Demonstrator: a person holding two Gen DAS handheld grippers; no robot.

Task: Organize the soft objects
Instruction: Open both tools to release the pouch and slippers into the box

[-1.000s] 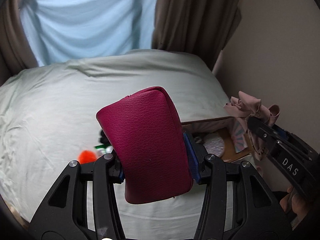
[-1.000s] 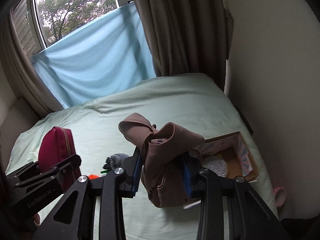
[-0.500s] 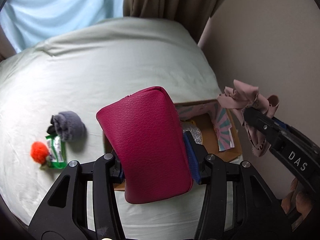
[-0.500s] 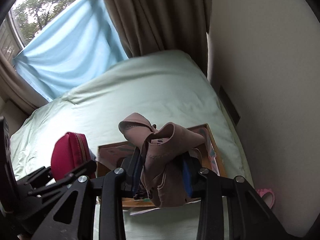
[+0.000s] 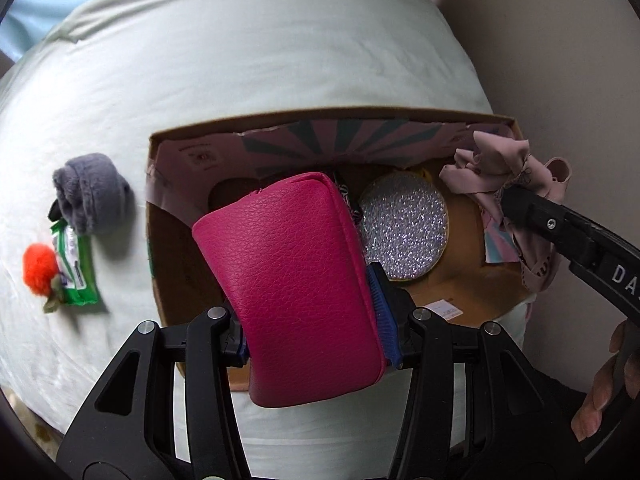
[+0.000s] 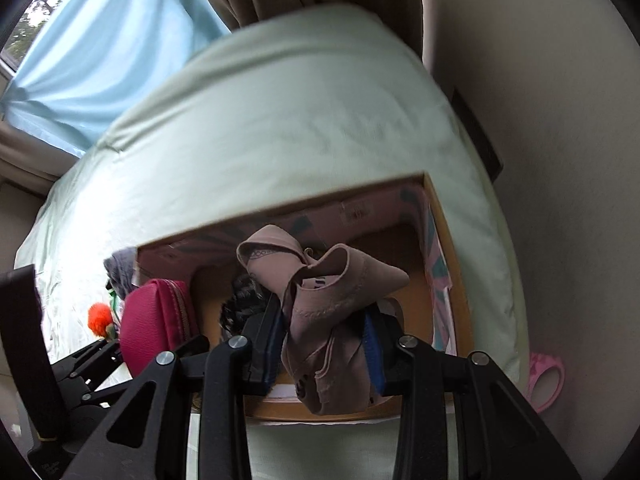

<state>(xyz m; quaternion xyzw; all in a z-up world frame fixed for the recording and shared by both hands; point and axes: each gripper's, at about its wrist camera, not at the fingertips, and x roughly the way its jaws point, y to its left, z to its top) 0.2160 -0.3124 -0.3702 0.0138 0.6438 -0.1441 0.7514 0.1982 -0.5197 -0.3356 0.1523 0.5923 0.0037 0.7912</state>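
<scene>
My left gripper (image 5: 312, 320) is shut on a magenta leather pouch (image 5: 296, 280) and holds it over the left half of an open cardboard box (image 5: 320, 118) on the bed. My right gripper (image 6: 326, 340) is shut on a crumpled dusty-pink cloth (image 6: 332, 300), held over the box's right side (image 6: 448, 264). The pink cloth (image 5: 504, 176) also shows in the left wrist view, and the pouch (image 6: 156, 324) in the right wrist view. A round silver glitter pad (image 5: 404, 228) lies in the box.
On the pale green sheet (image 5: 240, 60) left of the box lie a grey plush piece (image 5: 90, 192), a green packet (image 5: 76, 268) and an orange pompom (image 5: 38, 268). A beige wall (image 5: 560, 40) runs along the right. A pink item (image 6: 544, 380) lies beside the bed.
Both grippers have tilted downward and moved in over the box with their loads; the box now fills the view under them. Both grips are unchanged.
</scene>
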